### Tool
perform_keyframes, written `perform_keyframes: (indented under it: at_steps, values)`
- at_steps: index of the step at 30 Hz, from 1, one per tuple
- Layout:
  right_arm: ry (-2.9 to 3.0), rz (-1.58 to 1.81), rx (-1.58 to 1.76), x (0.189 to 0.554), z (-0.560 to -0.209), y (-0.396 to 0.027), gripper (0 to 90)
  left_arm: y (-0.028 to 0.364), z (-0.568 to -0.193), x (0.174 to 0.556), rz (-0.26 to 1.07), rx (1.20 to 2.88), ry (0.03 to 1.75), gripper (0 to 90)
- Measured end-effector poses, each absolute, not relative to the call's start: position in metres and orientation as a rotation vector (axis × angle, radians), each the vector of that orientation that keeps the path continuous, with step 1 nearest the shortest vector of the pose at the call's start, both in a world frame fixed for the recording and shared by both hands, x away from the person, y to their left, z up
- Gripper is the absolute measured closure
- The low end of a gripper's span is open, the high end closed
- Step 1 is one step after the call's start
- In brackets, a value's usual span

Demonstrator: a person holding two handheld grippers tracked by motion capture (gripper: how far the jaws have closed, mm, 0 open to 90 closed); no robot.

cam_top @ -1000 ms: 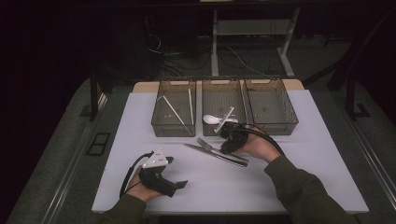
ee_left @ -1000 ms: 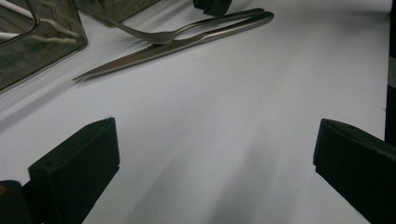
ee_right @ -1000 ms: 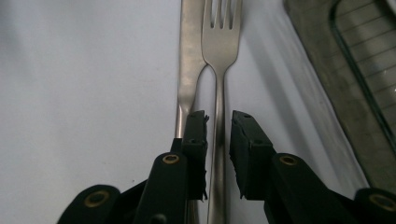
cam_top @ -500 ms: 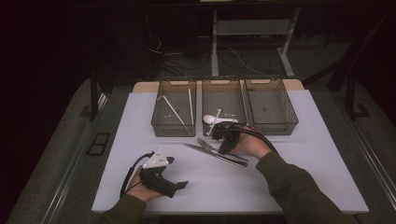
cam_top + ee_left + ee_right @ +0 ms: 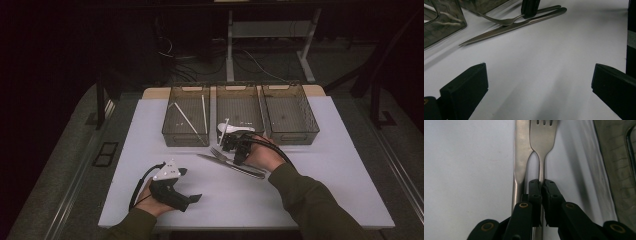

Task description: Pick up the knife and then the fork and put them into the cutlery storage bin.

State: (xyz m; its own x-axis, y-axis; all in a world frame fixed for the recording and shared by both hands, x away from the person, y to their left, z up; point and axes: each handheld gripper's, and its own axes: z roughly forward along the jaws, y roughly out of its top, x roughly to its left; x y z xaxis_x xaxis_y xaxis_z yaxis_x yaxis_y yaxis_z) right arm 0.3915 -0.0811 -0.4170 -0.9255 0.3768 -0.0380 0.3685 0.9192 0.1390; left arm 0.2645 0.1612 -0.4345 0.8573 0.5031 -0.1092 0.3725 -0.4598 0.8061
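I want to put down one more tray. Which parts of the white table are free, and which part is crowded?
Free: the white table right of the right gripper, in front of the right bin; also its left edge beside the left bin. Crowded: the middle, where fork and knife lie close before the bins.

Fork (image 5: 216, 151) and knife (image 5: 231, 164) lie side by side on the counter (image 5: 320, 190) — three bins (image 5: 240, 112) behind them.

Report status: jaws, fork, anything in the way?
Right gripper just closed on fork handle. Left gripper open, idle. Knife lies right alongside the fork.
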Motion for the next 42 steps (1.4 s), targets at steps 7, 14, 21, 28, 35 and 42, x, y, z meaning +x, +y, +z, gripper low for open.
perform_keyframes:
  at_steps: [7,14,21,28,35,42]
  values:
    - [3.011,0.329,0.623,0.391,-0.410,-0.096,84.9,0.162,-0.435,0.265,0.175,2.098,0.640,0.0]
    - [2.956,0.574,0.671,0.384,-0.396,-0.122,84.9,0.161,-0.435,0.265,0.176,2.094,0.644,0.0]
    - [2.849,0.831,0.731,0.374,-0.383,-0.155,84.9,0.163,-0.434,0.265,0.176,2.086,0.644,0.0]
    - [2.724,1.150,0.802,0.360,-0.378,-0.188,84.9,0.163,-0.434,0.265,0.173,2.073,0.636,0.0]
    - [2.636,1.250,0.837,0.357,-0.376,-0.208,84.9,0.163,-0.433,0.264,0.171,2.053,0.619,0.0]
    - [2.559,1.346,0.860,0.355,-0.364,-0.220,84.9,0.164,-0.433,0.265,0.165,2.038,0.607,0.0]
